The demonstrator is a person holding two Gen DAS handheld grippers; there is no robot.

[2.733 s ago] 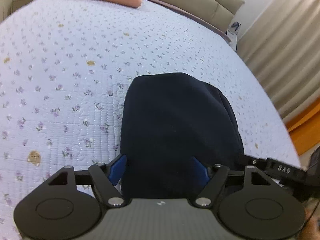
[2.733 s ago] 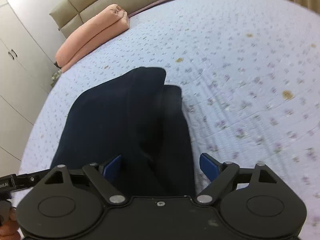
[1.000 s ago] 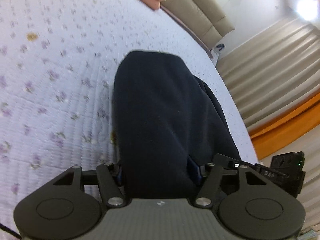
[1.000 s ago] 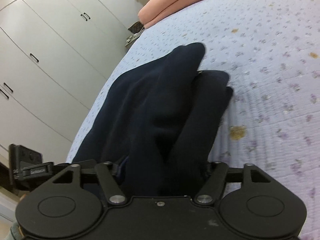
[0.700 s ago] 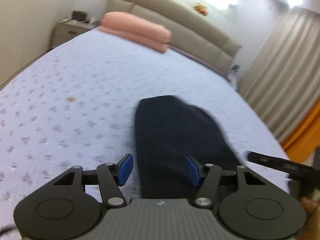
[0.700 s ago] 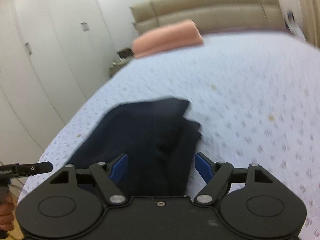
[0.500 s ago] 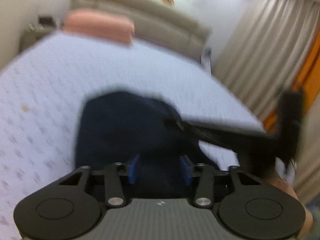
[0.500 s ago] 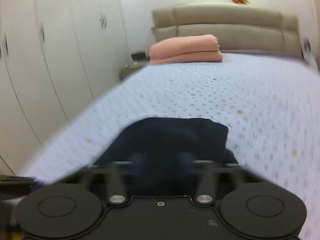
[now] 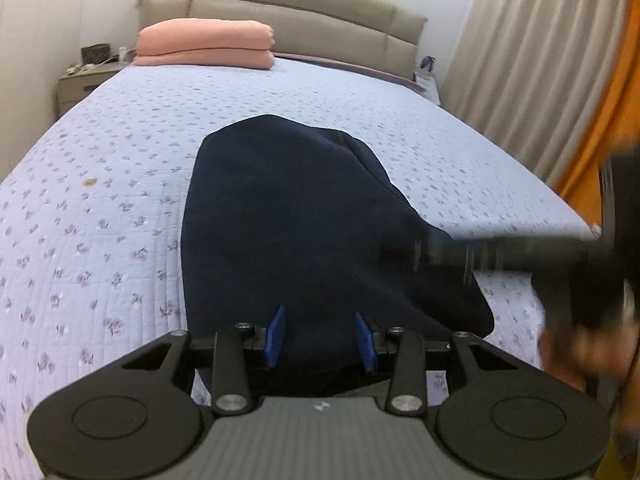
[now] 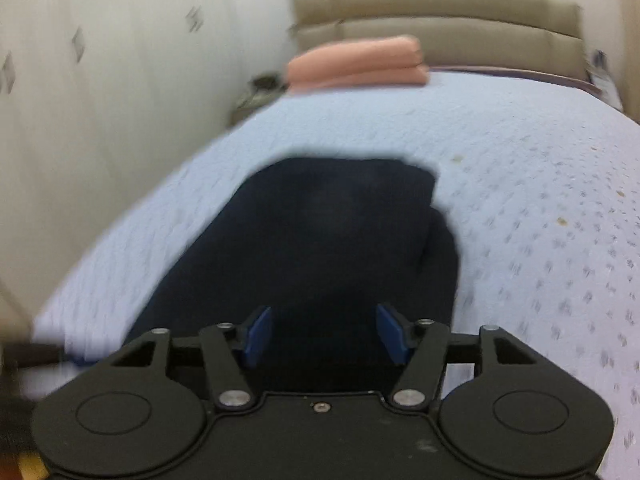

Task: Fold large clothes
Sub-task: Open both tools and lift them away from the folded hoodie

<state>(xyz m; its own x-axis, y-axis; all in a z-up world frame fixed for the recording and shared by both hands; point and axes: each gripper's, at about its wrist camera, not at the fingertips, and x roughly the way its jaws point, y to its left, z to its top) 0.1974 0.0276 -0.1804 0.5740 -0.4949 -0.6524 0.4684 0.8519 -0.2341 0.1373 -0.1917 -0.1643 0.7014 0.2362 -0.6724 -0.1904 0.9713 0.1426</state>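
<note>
A folded dark navy garment lies on the lilac flowered bedspread. It also shows in the right wrist view, blurred by motion. My left gripper is open over the garment's near edge, with cloth showing between the blue pads. My right gripper is open over the near edge as well, its blue pads apart. The right gripper's body crosses the right side of the left wrist view, blurred.
A folded pink blanket lies at the head of the bed by the beige headboard. A nightstand stands at the left. Curtains hang at the right. White wardrobe doors line the left wall.
Both grippers held the garment a second ago, then opened and drew back. Both views have tilted up toward the headboard. The garment now lies flat on the bed.
</note>
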